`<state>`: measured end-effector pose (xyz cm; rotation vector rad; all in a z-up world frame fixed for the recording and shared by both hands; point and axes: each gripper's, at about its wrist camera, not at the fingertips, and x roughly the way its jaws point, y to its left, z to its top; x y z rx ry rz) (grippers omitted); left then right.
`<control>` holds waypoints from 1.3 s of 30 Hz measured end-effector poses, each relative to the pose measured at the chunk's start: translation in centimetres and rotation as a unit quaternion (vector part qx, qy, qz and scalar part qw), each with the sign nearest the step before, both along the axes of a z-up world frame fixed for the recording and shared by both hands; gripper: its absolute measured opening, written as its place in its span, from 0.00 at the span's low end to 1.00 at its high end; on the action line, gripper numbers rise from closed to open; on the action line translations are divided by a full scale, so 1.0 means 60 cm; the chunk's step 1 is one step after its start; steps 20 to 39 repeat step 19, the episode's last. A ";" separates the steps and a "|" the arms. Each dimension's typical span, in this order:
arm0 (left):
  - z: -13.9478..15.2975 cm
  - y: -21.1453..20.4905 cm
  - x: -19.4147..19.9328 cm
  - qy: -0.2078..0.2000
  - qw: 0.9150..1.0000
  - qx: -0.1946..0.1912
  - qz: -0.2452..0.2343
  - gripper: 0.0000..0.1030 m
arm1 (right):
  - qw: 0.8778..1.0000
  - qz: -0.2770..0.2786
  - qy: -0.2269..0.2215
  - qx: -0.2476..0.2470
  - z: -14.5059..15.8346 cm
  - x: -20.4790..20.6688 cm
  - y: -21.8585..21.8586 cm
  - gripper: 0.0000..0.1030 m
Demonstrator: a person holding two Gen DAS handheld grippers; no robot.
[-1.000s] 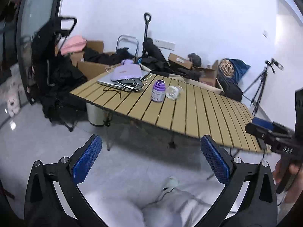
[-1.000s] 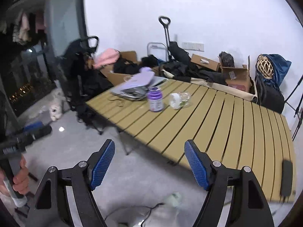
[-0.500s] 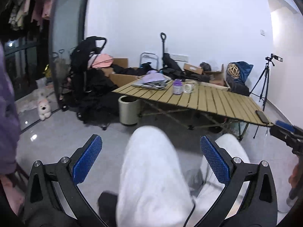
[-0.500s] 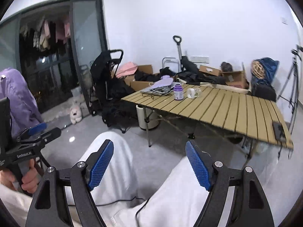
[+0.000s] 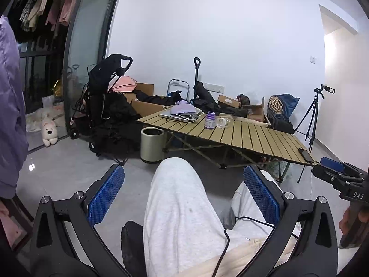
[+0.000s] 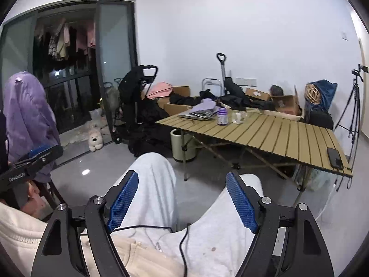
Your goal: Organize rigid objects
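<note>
Far left: purple jacket (image 6: pixel 27 115) draped over a chair, plush dog (image 6: pixel 95 139) on floor by the glass door (image 6: pixel 115 69). Black stroller (image 5: pixel 103 106) just right of the door, pink cloth and cardboard boxes (image 6: pixel 182 91) behind it.

Left gripper (image 5: pixel 182 192) low over a knee in light grey trousers (image 5: pixel 177 203); blue pads spread wide, nothing between them. Also seen at the left edge of the right wrist view, hand-held.

Round bin (image 5: pixel 152 144) under the near-left corner of the slatted folding table (image 5: pixel 253 138). Table well ahead of both grippers, no contact.

On the table's far-left end: laptop (image 5: pixel 175 115) with a lilac item (image 5: pixel 184 109) on top plus cables. Just right of that: purple bottle (image 5: pixel 210 120), upright, purple cap, white label. Beside it on the right: clear jar (image 5: pixel 221 122) lying on its side, white lid end facing forward; touching the bottle or merely close, cannot tell. Rest of the slats bare up to a black phone (image 6: pixel 334 155) at the near-right corner, cable hanging off the edge.

Right gripper (image 6: pixel 182 202) over the lap, pads wide apart, empty; black cable (image 6: pixel 184 242) across the trousers below it.

Far right: dark bags and a woven ball (image 6: pixel 313 94) behind the table, tripod (image 5: pixel 311 115) against the wall.
</note>
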<state>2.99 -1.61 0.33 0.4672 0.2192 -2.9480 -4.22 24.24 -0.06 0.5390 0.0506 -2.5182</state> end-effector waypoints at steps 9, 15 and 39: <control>0.000 0.006 0.009 0.000 1.000 -0.004 -0.002 1.00 | 1.000 0.007 -0.006 0.004 -0.004 -0.003 -0.009 0.81; 0.000 0.007 0.009 -0.001 1.000 -0.002 -0.008 1.00 | 1.000 0.010 -0.002 0.001 -0.001 0.000 -0.007 0.81; -0.002 0.001 0.008 0.001 1.000 -0.001 -0.012 1.00 | 1.000 0.016 -0.002 0.005 -0.003 0.002 -0.013 0.81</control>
